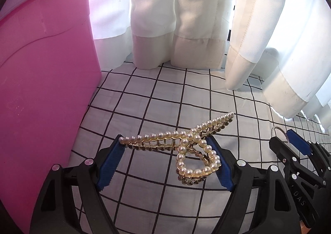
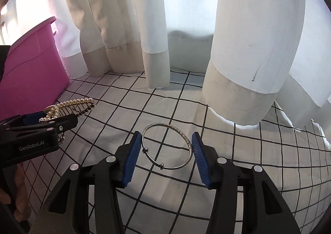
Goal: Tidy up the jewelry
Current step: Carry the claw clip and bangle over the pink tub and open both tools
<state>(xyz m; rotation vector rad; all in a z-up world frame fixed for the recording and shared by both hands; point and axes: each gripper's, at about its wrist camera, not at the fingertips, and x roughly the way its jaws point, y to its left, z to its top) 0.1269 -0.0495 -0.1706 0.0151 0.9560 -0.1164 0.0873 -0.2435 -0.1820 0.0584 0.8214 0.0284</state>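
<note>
My left gripper (image 1: pixel 165 147) is shut on a gold pearl hair claw (image 1: pixel 186 143), held between its blue pads just above the checked cloth (image 1: pixel 165 97). The claw's heart-shaped end hangs toward the right pad. In the right wrist view the left gripper (image 2: pixel 62 122) with the claw (image 2: pixel 68 107) is at the left. My right gripper (image 2: pixel 165 145) holds a thin silver bangle (image 2: pixel 167 147) between its blue pads, both pads touching its rim. In the left wrist view the right gripper (image 1: pixel 287 141) is at the right edge.
A pink plastic bin (image 1: pixel 41 89) stands close on the left, also seen in the right wrist view (image 2: pixel 31 72). White curtains (image 1: pixel 186 16) hang at the back and right, their hems resting on the cloth.
</note>
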